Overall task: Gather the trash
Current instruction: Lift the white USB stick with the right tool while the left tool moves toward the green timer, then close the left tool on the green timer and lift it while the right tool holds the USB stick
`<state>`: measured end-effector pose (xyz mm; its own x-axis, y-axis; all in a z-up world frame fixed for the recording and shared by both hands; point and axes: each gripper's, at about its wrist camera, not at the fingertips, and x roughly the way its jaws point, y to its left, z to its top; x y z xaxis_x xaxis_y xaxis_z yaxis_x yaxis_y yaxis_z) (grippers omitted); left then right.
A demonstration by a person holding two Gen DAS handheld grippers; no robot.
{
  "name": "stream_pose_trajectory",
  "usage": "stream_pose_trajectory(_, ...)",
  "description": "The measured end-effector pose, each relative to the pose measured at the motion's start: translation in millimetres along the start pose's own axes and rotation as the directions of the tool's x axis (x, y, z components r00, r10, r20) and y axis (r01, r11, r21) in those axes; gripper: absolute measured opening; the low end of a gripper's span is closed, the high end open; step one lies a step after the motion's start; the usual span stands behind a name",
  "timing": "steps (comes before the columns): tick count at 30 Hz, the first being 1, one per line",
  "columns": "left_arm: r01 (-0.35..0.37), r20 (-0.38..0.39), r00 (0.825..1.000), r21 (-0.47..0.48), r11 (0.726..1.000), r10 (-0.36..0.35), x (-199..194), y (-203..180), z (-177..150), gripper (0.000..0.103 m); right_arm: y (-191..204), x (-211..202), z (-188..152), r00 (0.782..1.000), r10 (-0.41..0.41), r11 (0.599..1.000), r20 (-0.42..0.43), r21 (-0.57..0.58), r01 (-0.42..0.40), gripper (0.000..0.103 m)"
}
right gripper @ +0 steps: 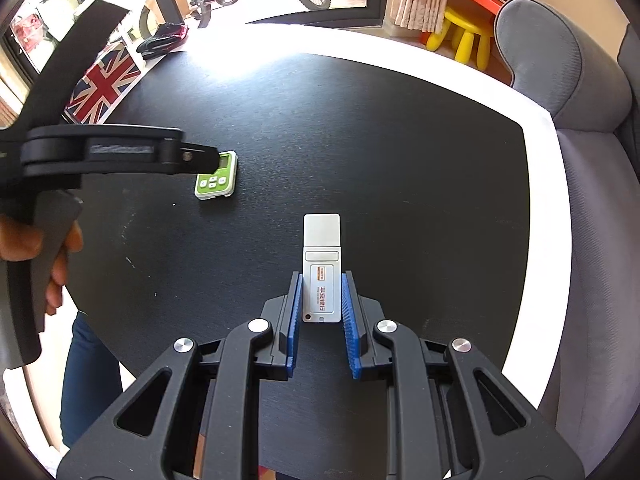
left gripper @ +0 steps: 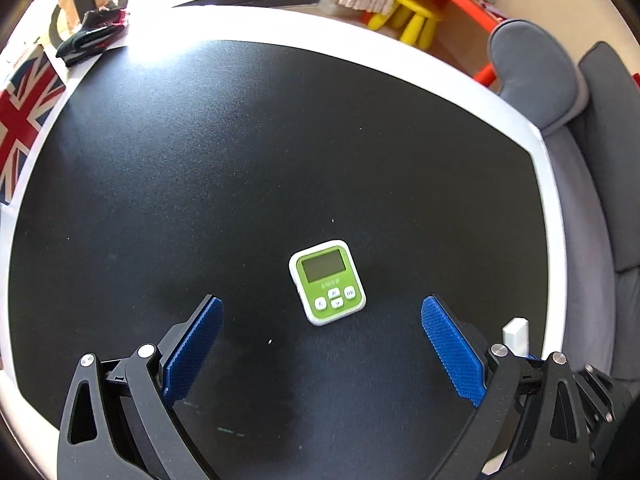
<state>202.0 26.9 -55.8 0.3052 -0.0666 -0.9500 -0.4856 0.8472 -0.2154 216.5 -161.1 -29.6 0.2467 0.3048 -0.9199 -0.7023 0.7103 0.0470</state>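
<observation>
A green and white digital timer [left gripper: 327, 282] lies flat on the black table top [left gripper: 240, 160]. My left gripper [left gripper: 322, 312] is open wide, its blue pads on either side of the timer and slightly nearer to me. In the right wrist view the timer [right gripper: 217, 179] is partly hidden behind the left gripper's finger [right gripper: 192, 156]. My right gripper [right gripper: 321, 280] is shut on a white USB stick [right gripper: 322, 268], which points forward above the table. The stick's tip also shows in the left wrist view [left gripper: 516, 334].
The table has a white rim [left gripper: 552, 200]. A Union Jack item [left gripper: 20, 120] and a dark bundle [left gripper: 92, 36] sit at the far left edge. A grey sofa [left gripper: 592, 160] lies to the right. A yellow stool [left gripper: 412, 20] stands beyond the table.
</observation>
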Motion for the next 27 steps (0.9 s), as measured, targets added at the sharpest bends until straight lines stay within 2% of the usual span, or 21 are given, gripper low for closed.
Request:
stream_pose_trajectory(3,-0.038,0.005,0.999,-0.015,0.999,0.038,5.9,-6.8,2.2,0.095,-4.3,-0.2,0.4,1.000,0.003,1.000,0.004,0.004,-0.003,0.019)
stream_pose_trajectory(6,-0.067,-0.008,0.998,-0.051,0.996,0.067,15.2,-8.8,3.8,0.078,-6.9,1.1,-0.2,1.000,0.006,1.000,0.002,0.003,-0.006,0.019)
stream_pose_trajectory(11,-0.079,-0.013,0.997,-0.087,0.993,0.078,28.0,-11.7,0.9,0.066,-7.5,2.1,-1.8,1.000,0.011,1.000,0.001,0.001,-0.011,0.019)
stream_pose_trajectory(14,-0.110,0.009,0.994,-0.086,0.990,0.111,28.7,-16.3,0.4,0.058,-7.5,1.9,-2.7,1.000,0.011,1.000,0.002,-0.002,-0.011,0.019)
stream_pose_trajectory(16,-0.138,0.019,0.990,-0.100,0.985,0.140,27.2,-15.6,-0.5,0.042,-7.5,1.9,-3.4,1.000,0.013,1.000,0.001,0.000,-0.013,0.019)
stream_pose_trajectory(23,-0.124,0.017,0.992,-0.068,0.990,0.125,26.0,-15.8,1.2,0.040,-5.2,1.1,-2.2,1.000,0.019,1.000,0.007,-0.003,-0.019,0.019)
stream_pose_trajectory(25,-0.112,0.026,0.993,-0.044,0.993,0.113,25.0,-15.2,1.3,0.036,-2.7,-0.1,-1.9,1.000,0.021,1.000,0.011,-0.005,-0.021,0.019)
stream_pose_trajectory(26,-0.115,0.041,0.992,-0.028,0.993,0.116,22.2,-14.8,1.8,0.024,-2.7,-0.3,-1.9,1.000,0.022,1.000,0.014,-0.006,-0.022,0.019)
stream_pose_trajectory(27,-0.124,0.049,0.991,-0.021,0.992,0.125,19.4,-13.3,4.1,0.000,-1.5,-0.6,-1.8,1.000,0.023,1.000,0.016,-0.006,-0.023,0.019)
